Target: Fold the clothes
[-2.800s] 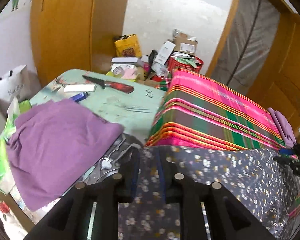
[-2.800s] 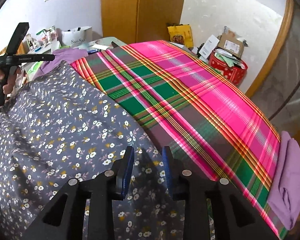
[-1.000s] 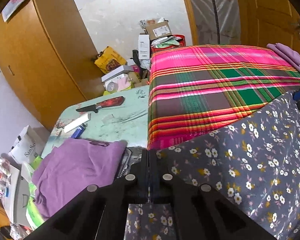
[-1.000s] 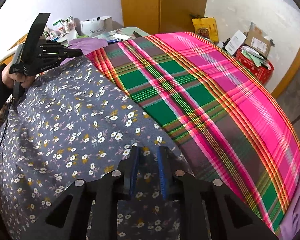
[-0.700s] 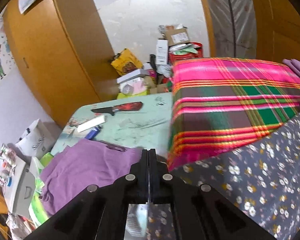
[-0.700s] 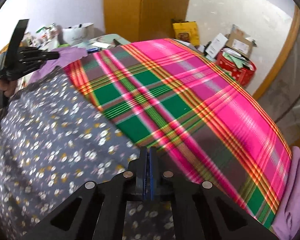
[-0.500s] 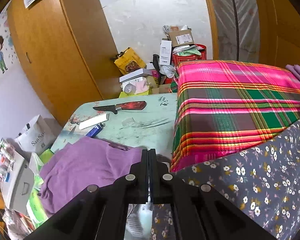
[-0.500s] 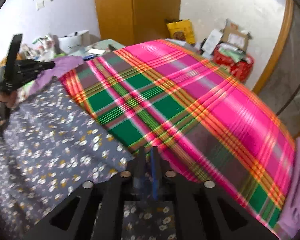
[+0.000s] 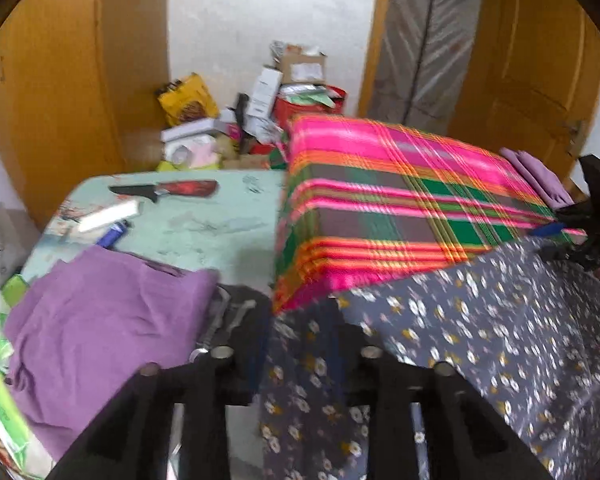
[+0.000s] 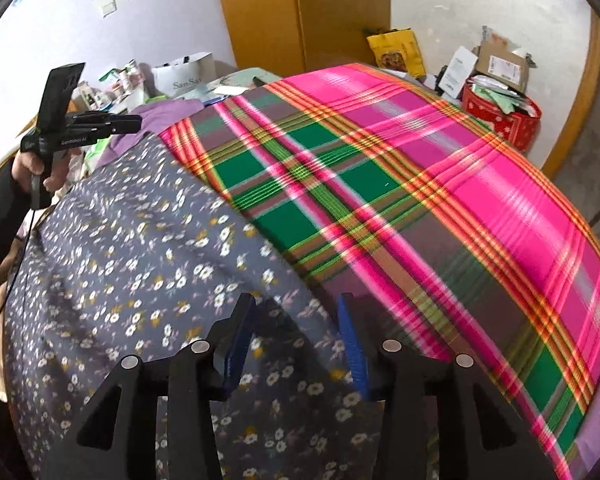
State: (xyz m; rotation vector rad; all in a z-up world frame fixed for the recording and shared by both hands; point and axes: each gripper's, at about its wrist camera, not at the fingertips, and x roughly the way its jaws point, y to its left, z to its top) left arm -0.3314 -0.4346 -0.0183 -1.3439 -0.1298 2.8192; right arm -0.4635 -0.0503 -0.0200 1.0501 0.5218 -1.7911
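Observation:
A dark grey floral garment (image 10: 140, 264) lies spread over the near end of a pink and green plaid blanket (image 10: 420, 184). My right gripper (image 10: 296, 336) stands over its near edge. The jaws are opening, and cloth lies loose between the blue pads (image 10: 350, 344). My left gripper (image 9: 302, 340) is at the garment's other corner (image 9: 308, 360), jaws opening too, with a strip of floral cloth hanging between the fingers, not pinched. In the right wrist view the left gripper (image 10: 128, 124) shows at far left, held by a hand (image 10: 32, 168).
A purple cloth (image 9: 100, 328) lies on a pale green table (image 9: 204, 220) beside the blanket. A knife (image 9: 168, 190) and a lighter (image 9: 114, 234) lie there too. A folded purple garment (image 9: 536, 172) sits at the blanket's far corner. Boxes and a red bin (image 10: 504, 116) stand by the wall.
Both grippers were shut on the floral garment's edge and now stand with their jaws apart. The garment has settled onto the blanket. The left wrist view has swung sideways.

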